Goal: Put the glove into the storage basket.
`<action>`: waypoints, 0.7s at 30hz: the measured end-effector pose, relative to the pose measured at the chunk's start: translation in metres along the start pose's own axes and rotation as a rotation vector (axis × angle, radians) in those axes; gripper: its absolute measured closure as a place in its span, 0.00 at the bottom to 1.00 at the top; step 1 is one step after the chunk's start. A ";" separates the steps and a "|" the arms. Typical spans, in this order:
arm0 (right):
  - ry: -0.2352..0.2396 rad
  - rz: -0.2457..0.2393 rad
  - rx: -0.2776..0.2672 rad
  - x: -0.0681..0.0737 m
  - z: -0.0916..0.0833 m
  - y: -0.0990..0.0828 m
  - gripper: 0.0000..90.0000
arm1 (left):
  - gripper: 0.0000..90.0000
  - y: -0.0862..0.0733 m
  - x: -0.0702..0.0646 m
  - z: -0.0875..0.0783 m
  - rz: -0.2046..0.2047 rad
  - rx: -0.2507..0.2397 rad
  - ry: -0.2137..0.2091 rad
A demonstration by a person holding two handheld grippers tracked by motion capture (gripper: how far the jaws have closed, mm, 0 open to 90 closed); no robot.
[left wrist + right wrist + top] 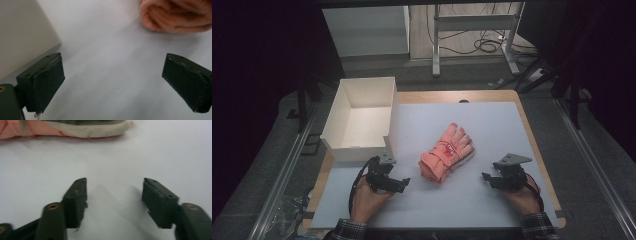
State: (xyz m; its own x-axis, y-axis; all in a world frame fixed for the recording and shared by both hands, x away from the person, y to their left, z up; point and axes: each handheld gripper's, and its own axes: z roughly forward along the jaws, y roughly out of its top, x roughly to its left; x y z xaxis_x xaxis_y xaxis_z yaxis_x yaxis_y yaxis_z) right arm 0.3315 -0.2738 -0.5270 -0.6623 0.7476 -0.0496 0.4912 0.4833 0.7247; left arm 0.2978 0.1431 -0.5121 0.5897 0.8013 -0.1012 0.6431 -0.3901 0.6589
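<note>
— Left tongs and right tongs? 
— Both wide apart, nothing between. 
— Pink gloves? 
— Flat on the bench, between both tongs, right of the white box.

No lettering, label, brand or number can be read anywhere; surfaces appear unmarked.

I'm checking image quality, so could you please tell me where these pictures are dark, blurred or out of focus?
High view: surroundings dark, lit table sharp. Left gripper view: pink gloves soft and blurred, box featureless. Right gripper view: gloves' edge blurred, faint shadows under the jaws.
</note>
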 end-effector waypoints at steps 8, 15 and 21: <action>0.011 0.011 -0.002 -0.003 0.002 -0.001 0.33 | 0.02 0.019 -0.007 -0.010 0.001 -0.014 -0.039; 0.009 0.008 -0.005 -0.003 0.002 -0.002 0.33 | 0.00 0.035 -0.013 -0.019 0.007 -0.018 -0.075; 0.009 0.007 -0.007 -0.003 0.002 -0.002 0.33 | 0.00 0.054 -0.025 -0.022 0.028 -0.022 -0.101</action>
State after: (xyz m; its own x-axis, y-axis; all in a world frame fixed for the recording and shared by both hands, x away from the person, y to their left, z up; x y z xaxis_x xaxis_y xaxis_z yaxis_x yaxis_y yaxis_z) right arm 0.3332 -0.2762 -0.5296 -0.6642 0.7466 -0.0384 0.4920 0.4753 0.7294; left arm 0.3071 0.1119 -0.4579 0.6544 0.7399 -0.1560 0.6151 -0.4009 0.6789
